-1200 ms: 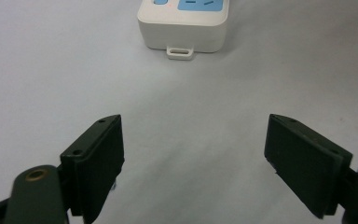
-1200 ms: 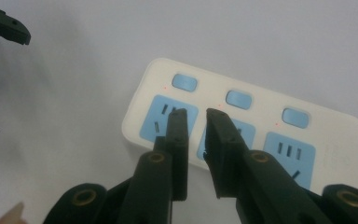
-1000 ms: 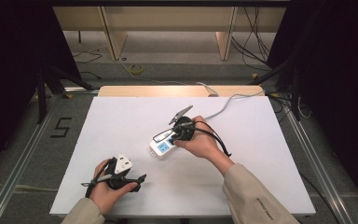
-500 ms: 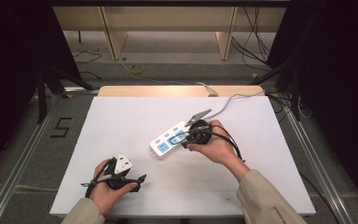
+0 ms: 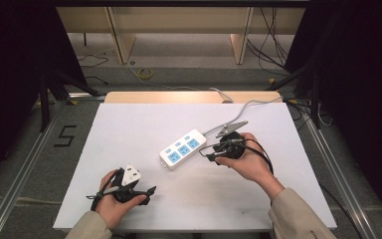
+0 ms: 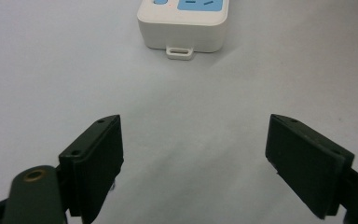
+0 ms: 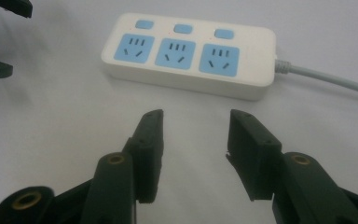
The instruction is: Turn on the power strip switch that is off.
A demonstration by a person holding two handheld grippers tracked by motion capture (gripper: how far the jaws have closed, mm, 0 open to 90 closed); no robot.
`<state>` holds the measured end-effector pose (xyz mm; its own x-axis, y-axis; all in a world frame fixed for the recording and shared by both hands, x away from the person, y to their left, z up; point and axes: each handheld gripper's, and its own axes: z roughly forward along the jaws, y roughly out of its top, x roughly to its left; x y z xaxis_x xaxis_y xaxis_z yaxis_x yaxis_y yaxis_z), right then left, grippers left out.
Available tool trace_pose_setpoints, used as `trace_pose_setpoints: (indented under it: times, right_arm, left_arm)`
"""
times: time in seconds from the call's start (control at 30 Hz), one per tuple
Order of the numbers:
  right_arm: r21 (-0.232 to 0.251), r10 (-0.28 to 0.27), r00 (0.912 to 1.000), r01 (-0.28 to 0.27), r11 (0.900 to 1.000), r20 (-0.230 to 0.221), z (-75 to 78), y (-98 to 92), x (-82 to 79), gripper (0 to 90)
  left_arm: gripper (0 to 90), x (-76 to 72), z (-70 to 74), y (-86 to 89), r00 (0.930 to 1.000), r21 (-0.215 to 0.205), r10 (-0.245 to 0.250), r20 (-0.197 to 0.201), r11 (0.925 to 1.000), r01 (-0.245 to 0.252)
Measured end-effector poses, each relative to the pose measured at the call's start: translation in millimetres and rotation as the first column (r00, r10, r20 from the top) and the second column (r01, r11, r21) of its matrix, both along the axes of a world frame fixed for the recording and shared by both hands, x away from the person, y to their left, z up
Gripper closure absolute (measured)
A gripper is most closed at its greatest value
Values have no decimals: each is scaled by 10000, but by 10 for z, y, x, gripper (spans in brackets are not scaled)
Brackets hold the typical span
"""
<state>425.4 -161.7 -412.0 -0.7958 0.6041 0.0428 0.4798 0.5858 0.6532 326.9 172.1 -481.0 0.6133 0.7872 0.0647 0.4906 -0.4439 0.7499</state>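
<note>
Left gripper [image 5: 151, 189]: lower left of the high view, jaws spread wide, holding nothing, resting on the table [image 5: 129, 129].
Power strip [image 5: 183, 149]: centre of frame, flat on the white top, three blue sockets up, grey cord [image 5: 238, 110] trailing to upper right.
Right gripper [image 5: 208, 153]: right of centre, just beside the strip, jaws partly open, empty.

Power strip [image 6: 182, 24] cut off by top edge
</note>
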Motion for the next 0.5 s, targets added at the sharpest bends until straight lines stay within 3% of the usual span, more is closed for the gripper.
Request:
trace_pose_setpoints:
  times: [0.3, 0.5]
  right_arm:
    - [426, -329, 9993, 321, 9986, 170, -72, -334, -160, 508]
    - [438, -369, 9987, 354, 9984, 340, -157, -498, -284, 491]
  left_arm:
    - [188, -2, -3, -1, 10000, 15, -18, -21, 10000, 18]
    - [188, -4, -6, 3, 10000, 3, 6, -33, 10000, -6]
